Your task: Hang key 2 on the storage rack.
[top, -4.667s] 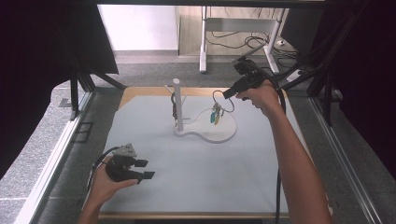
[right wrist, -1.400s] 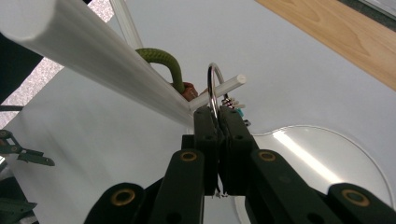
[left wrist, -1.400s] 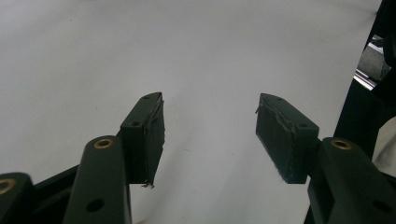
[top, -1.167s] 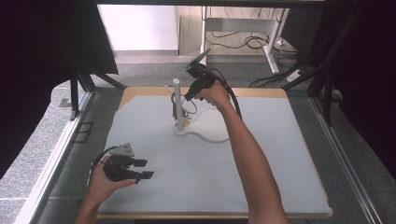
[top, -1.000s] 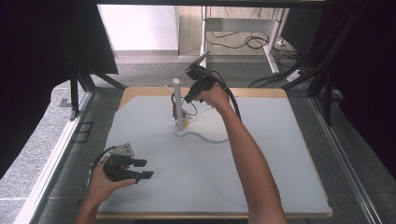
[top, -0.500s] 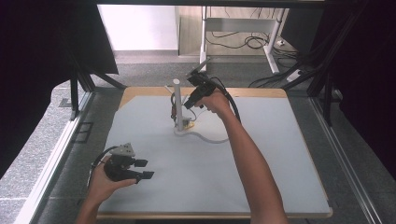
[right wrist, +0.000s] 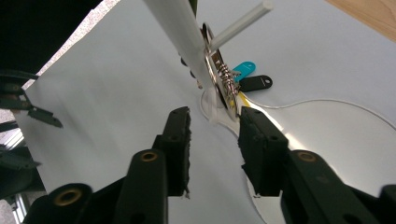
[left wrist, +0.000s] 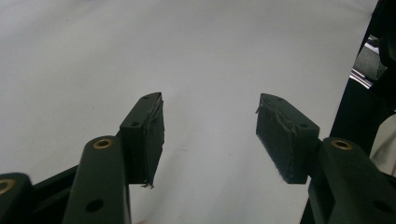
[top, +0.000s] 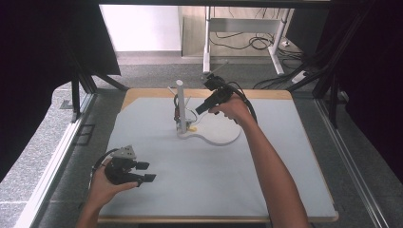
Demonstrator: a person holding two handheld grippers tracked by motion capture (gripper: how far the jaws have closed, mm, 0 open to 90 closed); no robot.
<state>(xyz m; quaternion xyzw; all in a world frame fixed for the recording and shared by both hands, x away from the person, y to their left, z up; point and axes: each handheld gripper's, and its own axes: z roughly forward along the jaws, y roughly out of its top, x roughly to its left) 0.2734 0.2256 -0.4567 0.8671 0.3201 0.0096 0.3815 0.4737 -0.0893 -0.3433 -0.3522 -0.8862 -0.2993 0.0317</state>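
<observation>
Hovering with jaws apart, the right claw (right wrist: 212,126) holds nothing. Just ahead of its tips stands a white post (right wrist: 180,32) on a white base (top: 216,133), with keys (right wrist: 223,81) hanging on a peg (right wrist: 240,21). Beyond them lie a teal tag (right wrist: 245,68) and a black tag (right wrist: 256,83). Well apart, the left claw (left wrist: 210,128) rests open and empty over the bare tabletop (top: 214,180).

lab | black curtains (top: 43,52) | floor cables (top: 247,42) | desk legs (top: 207,33)
</observation>
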